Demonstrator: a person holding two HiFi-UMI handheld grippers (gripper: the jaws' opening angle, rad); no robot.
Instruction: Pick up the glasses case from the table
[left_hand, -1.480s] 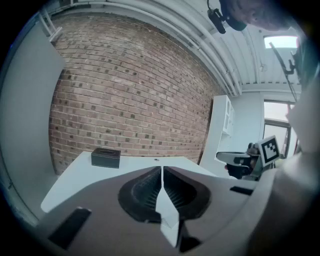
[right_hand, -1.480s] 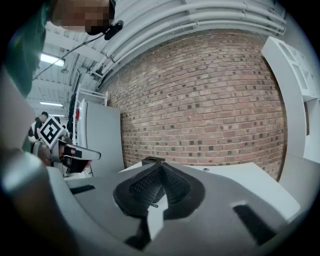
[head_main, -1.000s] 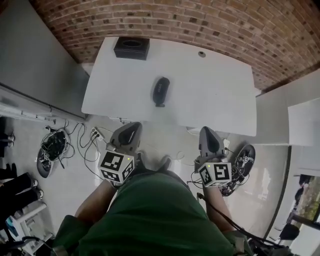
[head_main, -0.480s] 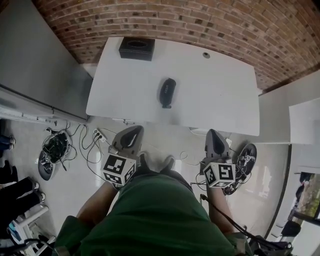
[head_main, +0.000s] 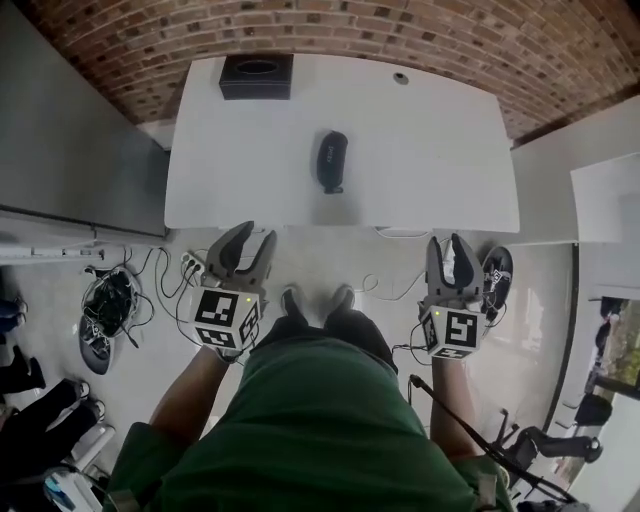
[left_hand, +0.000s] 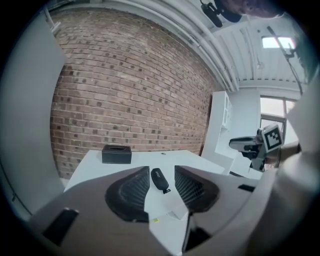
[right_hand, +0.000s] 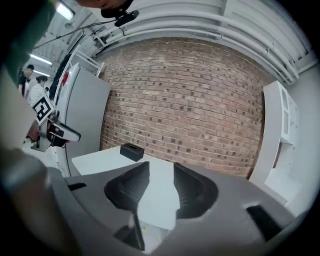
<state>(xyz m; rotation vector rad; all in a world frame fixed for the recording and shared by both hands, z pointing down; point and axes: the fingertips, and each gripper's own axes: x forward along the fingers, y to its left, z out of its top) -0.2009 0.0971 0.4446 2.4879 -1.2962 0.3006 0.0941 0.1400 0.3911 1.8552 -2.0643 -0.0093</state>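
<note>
Brick wall backs your white bench (head_main: 430, 170); the glasses case (head_main: 332, 161) lies mid-surface, untouched, with a black box (head_main: 257, 77) at the far edge. Your left tool (head_main: 253, 238) and right tool (head_main: 446, 245) hover short of the near edge, jaws apart and empty. Both were closed a second ago and have just been opening.

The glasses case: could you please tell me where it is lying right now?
In the head view the glasses case lies near the middle of the white table, right of the black box at its far left corner.
</note>
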